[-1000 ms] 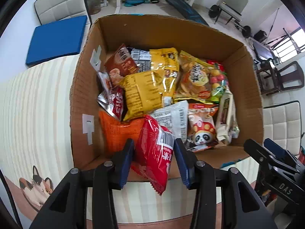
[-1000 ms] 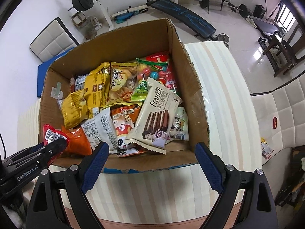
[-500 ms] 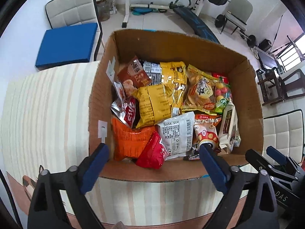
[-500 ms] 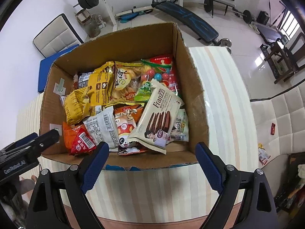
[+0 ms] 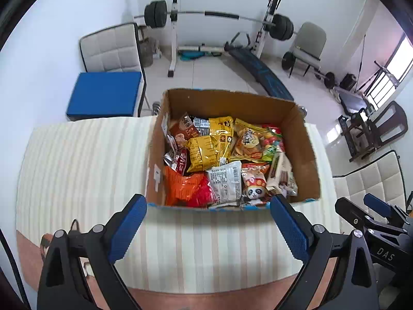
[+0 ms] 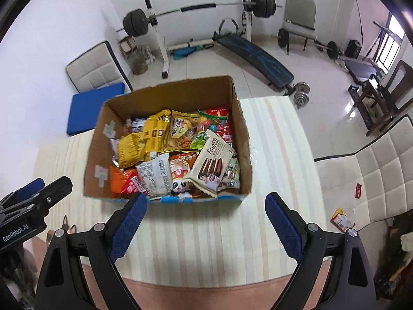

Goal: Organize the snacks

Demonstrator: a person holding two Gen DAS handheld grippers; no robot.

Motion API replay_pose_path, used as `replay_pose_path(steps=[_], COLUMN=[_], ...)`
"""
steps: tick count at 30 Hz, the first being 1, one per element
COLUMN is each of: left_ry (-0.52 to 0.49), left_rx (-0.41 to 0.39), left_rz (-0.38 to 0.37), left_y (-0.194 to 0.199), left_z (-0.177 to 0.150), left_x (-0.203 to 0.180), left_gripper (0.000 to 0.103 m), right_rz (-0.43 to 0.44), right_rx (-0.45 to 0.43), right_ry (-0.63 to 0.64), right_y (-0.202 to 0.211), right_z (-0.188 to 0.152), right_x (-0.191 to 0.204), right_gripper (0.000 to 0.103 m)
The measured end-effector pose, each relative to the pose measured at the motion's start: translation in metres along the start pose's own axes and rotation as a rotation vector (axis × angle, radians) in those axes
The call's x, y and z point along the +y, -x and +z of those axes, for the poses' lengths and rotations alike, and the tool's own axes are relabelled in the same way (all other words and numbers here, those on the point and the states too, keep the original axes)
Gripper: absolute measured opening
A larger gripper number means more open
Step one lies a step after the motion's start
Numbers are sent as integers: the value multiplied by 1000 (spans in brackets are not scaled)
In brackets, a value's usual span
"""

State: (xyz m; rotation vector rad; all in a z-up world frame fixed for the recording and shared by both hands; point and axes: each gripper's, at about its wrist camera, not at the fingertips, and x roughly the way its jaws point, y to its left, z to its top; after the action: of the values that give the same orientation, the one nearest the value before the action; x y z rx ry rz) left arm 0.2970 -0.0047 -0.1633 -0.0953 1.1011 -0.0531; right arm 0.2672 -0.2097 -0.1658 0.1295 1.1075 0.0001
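Observation:
An open cardboard box (image 5: 304, 155) (image 6: 244, 139) stands on the striped table, filled with several snack packets. A red packet (image 5: 204, 193) (image 6: 130, 184) lies in its near left corner beside an orange bag (image 5: 178, 183). A cream Franzzi wafer pack (image 6: 213, 161) lies on top at the right. My left gripper (image 5: 207, 222) hangs open above the table, in front of the box's near wall, with nothing between its blue pads. My right gripper (image 6: 205, 221) is open too, empty, at about the same distance from the box. Each gripper shows at the edge of the other's view.
The striped cream tablecloth (image 5: 77, 170) (image 6: 278, 155) covers the table around the box. Behind stand a chair with a blue cushion (image 5: 103, 95), a barbell rack (image 5: 175, 25) and a weight bench (image 6: 253, 54). A padded white chair (image 6: 374, 170) is at the right.
My left gripper was shut on the red packet over the box's near edge; it opened, the packet dropped into the box, and both grippers rose and drew back from the box.

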Motion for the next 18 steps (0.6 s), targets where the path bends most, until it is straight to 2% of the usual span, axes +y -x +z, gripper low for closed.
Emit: replay_pose_path(steps=[10, 18], left_ry=[2, -7], left_rx=[-132, -189], left_rz=[21, 24], left_y=[90, 137], left_z=[-39, -66], left_x=[-7, -13], left_gripper=[98, 98], right_rz=[10, 9], right_rx=[-109, -176], right_ry=[29, 50], right_y=[97, 164], right_z=[-52, -85], right_x=[-1, 1], right_gripper=[95, 95])
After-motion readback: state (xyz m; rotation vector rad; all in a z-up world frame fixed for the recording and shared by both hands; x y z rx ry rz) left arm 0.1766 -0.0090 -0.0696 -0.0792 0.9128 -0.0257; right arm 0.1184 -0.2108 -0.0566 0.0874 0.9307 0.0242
